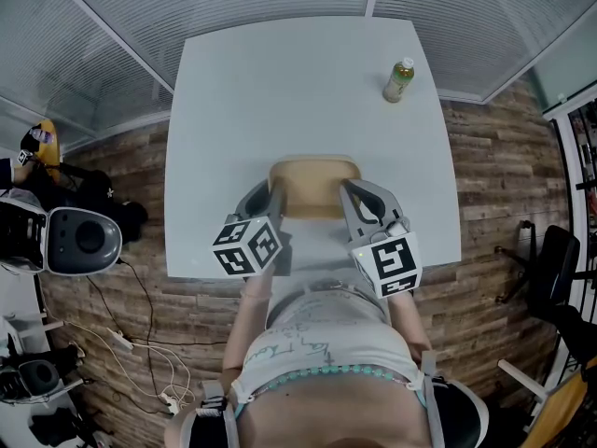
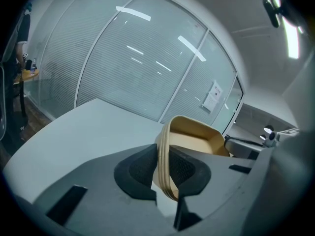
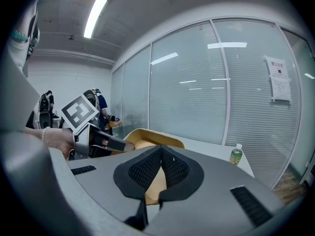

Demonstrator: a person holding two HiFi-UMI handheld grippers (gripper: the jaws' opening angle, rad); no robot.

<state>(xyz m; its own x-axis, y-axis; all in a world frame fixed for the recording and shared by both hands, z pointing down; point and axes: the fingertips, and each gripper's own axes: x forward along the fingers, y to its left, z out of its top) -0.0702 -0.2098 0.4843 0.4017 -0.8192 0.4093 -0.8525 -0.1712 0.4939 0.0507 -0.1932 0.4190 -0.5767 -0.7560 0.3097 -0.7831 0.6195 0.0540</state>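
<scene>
A tan, square-ish tray (image 1: 313,183) with rounded corners sits near the front edge of the white table (image 1: 280,82). My left gripper (image 1: 271,192) is shut on the tray's left rim, and my right gripper (image 1: 346,194) is shut on its right rim. In the left gripper view the thin tan tray (image 2: 197,137) wall stands pinched between the dark ribbed pads of the left gripper (image 2: 165,168). In the right gripper view the tray (image 3: 147,137) rim runs into the closed right gripper (image 3: 160,170), with the left gripper (image 3: 106,142) across from it.
A green-labelled drink bottle (image 1: 398,80) stands upright at the table's far right; the bottle (image 3: 236,154) also shows in the right gripper view. Glass walls with blinds lie behind the table. Cables, a chair and gear lie on the wooden floor (image 1: 112,278) at left.
</scene>
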